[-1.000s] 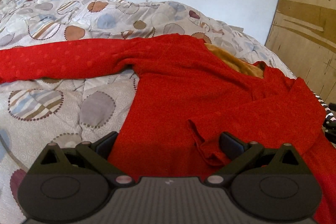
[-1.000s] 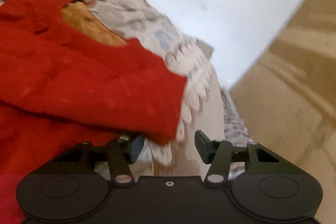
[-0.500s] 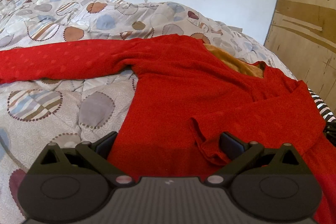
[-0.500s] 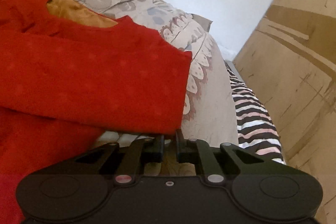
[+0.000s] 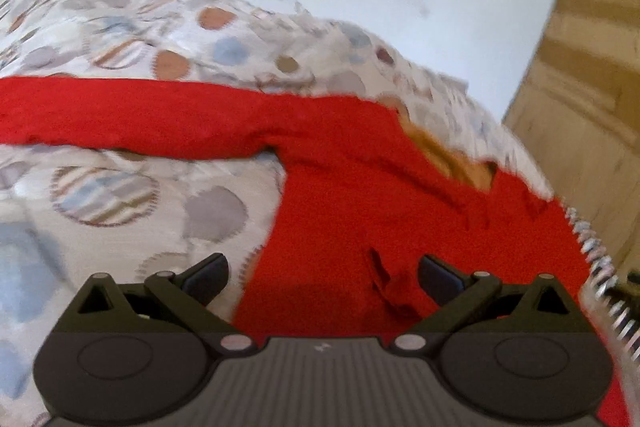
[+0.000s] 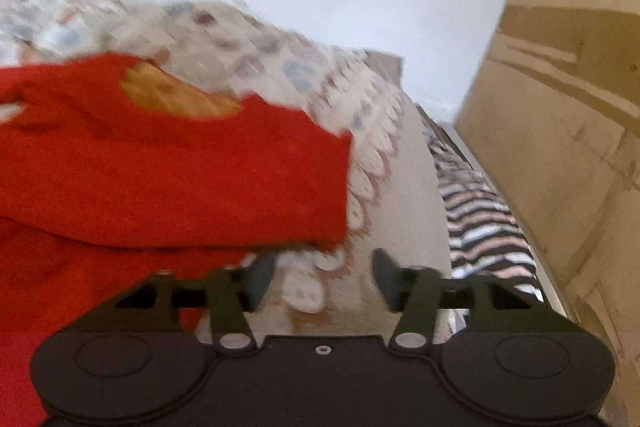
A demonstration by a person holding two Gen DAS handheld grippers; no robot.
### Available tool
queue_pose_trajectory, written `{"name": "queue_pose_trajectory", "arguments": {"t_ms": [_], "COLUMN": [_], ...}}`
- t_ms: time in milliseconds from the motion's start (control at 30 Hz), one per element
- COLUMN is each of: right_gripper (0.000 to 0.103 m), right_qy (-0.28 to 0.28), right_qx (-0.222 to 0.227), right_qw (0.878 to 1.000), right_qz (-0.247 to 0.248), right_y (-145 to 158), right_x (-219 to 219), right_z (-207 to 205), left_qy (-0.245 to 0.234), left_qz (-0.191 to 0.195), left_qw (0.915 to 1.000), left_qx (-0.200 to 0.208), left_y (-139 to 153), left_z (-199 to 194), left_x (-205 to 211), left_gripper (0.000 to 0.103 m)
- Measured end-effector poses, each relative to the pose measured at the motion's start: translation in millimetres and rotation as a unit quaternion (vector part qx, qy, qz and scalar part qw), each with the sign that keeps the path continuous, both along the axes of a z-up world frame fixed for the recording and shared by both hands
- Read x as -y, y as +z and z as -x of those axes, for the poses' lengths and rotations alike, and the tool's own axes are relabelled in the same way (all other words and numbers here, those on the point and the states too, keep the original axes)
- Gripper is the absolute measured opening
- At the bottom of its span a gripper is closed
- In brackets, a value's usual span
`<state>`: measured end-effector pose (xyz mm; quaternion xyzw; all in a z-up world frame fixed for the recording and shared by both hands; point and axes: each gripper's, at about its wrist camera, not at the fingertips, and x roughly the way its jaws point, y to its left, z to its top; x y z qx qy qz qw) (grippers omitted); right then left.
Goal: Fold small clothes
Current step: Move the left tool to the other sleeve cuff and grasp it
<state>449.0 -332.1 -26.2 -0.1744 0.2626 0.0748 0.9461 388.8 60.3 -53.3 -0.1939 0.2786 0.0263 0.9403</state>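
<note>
Red top (image 5: 360, 195) spread on quilt (image 5: 120, 195), one sleeve (image 5: 120, 115) stretched left, left gripper (image 5: 322, 273) jaws wide apart over its hem, right gripper (image 6: 322, 281) spread empty just right of folded sleeve (image 6: 180, 179), striped cloth (image 6: 480, 223) beyond

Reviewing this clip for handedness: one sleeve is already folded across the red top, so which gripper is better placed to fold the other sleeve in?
Left, probably. The left gripper is open over the red top, on the side where the outstretched sleeve lies. The right gripper, open, sits by the folded sleeve.
</note>
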Motion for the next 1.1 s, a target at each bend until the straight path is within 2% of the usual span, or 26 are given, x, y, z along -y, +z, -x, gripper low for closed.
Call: {"name": "queue_pose_trajectory", "arguments": {"t_ms": [100,200,333,433,500,567,733,833,933,1000,1100], "right_gripper": [0.089,0.101,0.102,0.102,0.102,0.102,0.102,0.102,0.102,0.102,0.103], "right_qy": [0.031,0.057,0.092,0.101,0.101,0.108,0.104,0.103,0.099,0.088,0.075], "right_qx": [0.012,0.017,0.007,-0.011,-0.025,-0.043,-0.066,-0.067,-0.063,-0.064,-0.074], "right_qw": [0.999,0.998,0.993,0.988,0.985,0.98,0.972,0.972,0.975,0.975,0.97], "right_qz": [-0.019,-0.034,-0.076,-0.118,-0.141,-0.161,-0.2,-0.198,-0.189,-0.196,-0.218], "right_y": [18.0,28.3,33.3,28.8,22.8,14.4,-7.1,-17.1,-23.4,-25.8,-29.3], "right_x": [-10.9,-27.6,-51.5,-70.6,-82.4,-96.8,-130.0,-142.0,-145.1,-141.4,-133.3], "right_z": [26.4,50.4,78.6,99.0,112.1,123.2,147.4,155.0,154.9,153.6,149.1], "left_qy": [0.027,0.069,0.117,0.154,0.181,0.198,0.235,0.247,0.276,0.296,0.327], "left_qz": [0.019,0.02,0.017,0.012,0.031,0.07,0.167,0.198,0.223,0.241,0.259], "left_qw": [0.9994,0.9974,0.9926,0.9873,0.9819,0.9764,0.9569,0.9483,0.9351,0.9243,0.9087], "left_qx": [0.003,-0.01,-0.026,-0.036,-0.047,-0.05,-0.035,-0.024,-0.012,0.0,0.016], "left_y": [15.7,29.5,37.7,33.1,25.0,15.0,-11.5,-22.3,-28.9,-32.4,-35.1], "left_z": [10.0,16.2,27.5,38.8,46.7,54.9,65.6,63.1,60.6,59.7,58.5], "left_x": [-25.0,-57.6,-109.6,-152.9,-182.4,-211.9,-265.2,-281.2,-296.4,-302.5,-309.7], "left_gripper": [0.103,0.103,0.103,0.103,0.103,0.103,0.103,0.103,0.101,0.098,0.087]}}
